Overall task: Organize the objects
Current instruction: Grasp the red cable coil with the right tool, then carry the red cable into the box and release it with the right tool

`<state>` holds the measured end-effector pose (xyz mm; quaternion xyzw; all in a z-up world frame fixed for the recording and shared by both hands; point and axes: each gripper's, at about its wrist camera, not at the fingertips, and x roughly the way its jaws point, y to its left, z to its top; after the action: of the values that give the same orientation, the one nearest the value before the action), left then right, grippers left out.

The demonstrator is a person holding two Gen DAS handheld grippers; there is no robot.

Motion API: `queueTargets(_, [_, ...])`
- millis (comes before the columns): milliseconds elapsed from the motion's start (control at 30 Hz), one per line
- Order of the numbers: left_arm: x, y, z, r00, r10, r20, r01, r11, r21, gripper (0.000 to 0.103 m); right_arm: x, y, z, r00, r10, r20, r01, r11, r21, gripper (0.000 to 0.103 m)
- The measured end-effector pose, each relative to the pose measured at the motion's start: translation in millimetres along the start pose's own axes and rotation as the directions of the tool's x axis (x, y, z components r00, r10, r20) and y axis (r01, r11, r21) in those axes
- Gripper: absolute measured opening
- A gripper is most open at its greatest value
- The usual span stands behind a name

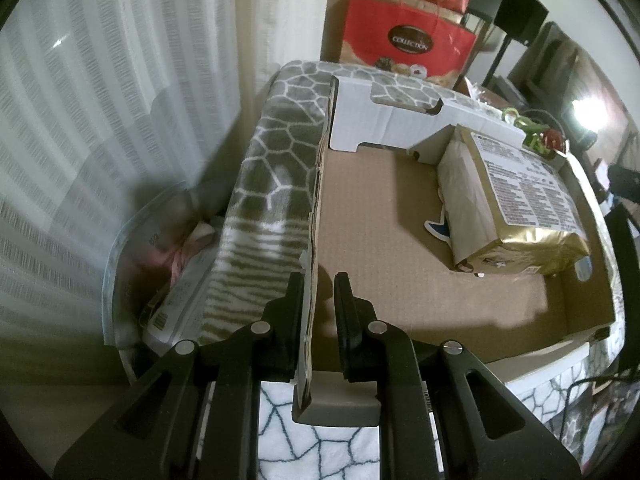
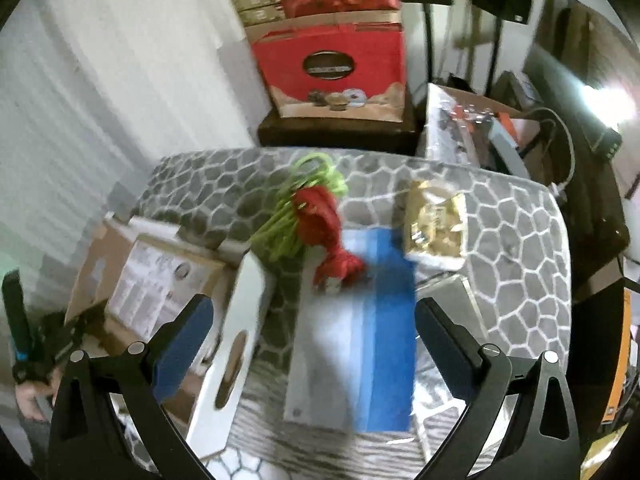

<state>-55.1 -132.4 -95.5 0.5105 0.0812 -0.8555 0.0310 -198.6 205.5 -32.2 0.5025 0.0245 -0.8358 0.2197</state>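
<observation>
My left gripper [image 1: 318, 282] is shut on the left wall of an open cardboard box [image 1: 400, 208], pinching its torn edge between black fingers. Inside the box, at its right, lies a gold packet [image 1: 528, 204] against a paper-wrapped bundle [image 1: 460, 196]. My right gripper [image 2: 314, 308] stands wide open over a blue-and-white flat box [image 2: 360, 344], holding nothing. Past that box lie a red wrapped item [image 2: 320, 220], a coil of green cord [image 2: 296, 208] and a small gold packet [image 2: 436, 220]. The cardboard box [image 2: 160, 288] shows at the left, its white flap [image 2: 240, 320] raised.
Everything rests on a grey hexagon-patterned blanket [image 2: 500, 248]. Red gift boxes [image 2: 332, 64] are stacked behind it on a dark stand. White curtains [image 1: 100, 120] hang at the left, above a clear plastic bag [image 1: 160, 260] of items. A hand [image 2: 28, 396] shows at the left edge.
</observation>
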Motion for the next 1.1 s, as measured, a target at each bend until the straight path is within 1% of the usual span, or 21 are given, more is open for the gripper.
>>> queueTargets(133, [0,1,0,1.000,-0.002,0.000,0.002,1.000,-0.004,0.014,5,-15,13,1.000,-0.025,0.003,0.025,0.998,0.052,0.095])
queueTargets(300, [-1,2,0,1.000,-0.002,-0.001,0.002,1.000,-0.004,0.014,20,-18,25,0.998,-0.057,0.005,0.057,0.998,0.027,0.085])
queueTargets(367, [-1,2,0,1.000,-0.002,0.000,0.002,1.000,-0.004,0.014,31,-16,29,0.999,-0.049,-0.007,0.049,0.999,0.019,0.073])
queueTargets(433, [0,2,1,1.000,-0.002,0.000,0.002,1.000,-0.004,0.014,43,-15,33,0.999,-0.041,-0.022,0.041,0.999,0.013,0.064])
queueTargets(600, [0,2,1,1.000,-0.002,-0.001,0.002,1.000,-0.005,0.014,63,-11,33,0.999,-0.010,-0.035,0.011,1.000,0.002,0.060])
queueTargets(667, [0,2,1,1.000,-0.002,-0.001,0.002,1.000,-0.005,0.014,69,-10,31,0.999,0.002,-0.042,-0.002,1.000,0.001,0.048])
queueTargets(700, [0,1,1,1.000,-0.002,0.000,0.002,1.000,-0.005,0.014,70,-9,30,0.999,0.004,-0.043,-0.004,1.000,0.000,0.046])
queueTargets(767, [0,1,1,1.000,0.000,0.000,0.000,1.000,-0.009,0.014,70,-8,29,0.999,0.017,-0.039,-0.017,1.000,-0.005,0.033])
queueTargets(800, [-1,1,0,1.000,0.000,0.000,0.000,1.000,-0.009,0.014,68,-9,28,0.999,0.028,-0.035,-0.028,1.000,-0.002,0.033])
queueTargets(867, [-1,2,1,1.000,-0.001,0.000,0.001,1.000,-0.009,0.014,63,-8,27,1.000,0.010,-0.025,-0.011,1.000,-0.003,0.031])
queueTargets(1000, [-1,1,1,1.000,0.007,0.001,-0.007,1.000,-0.021,0.014,52,-13,24,0.998,0.057,-0.020,-0.057,0.998,0.035,0.031])
queueTargets(1100, [-1,2,1,1.000,0.007,0.001,-0.007,1.000,-0.019,0.014,34,-11,22,0.997,0.070,0.007,-0.071,0.997,0.037,0.031])
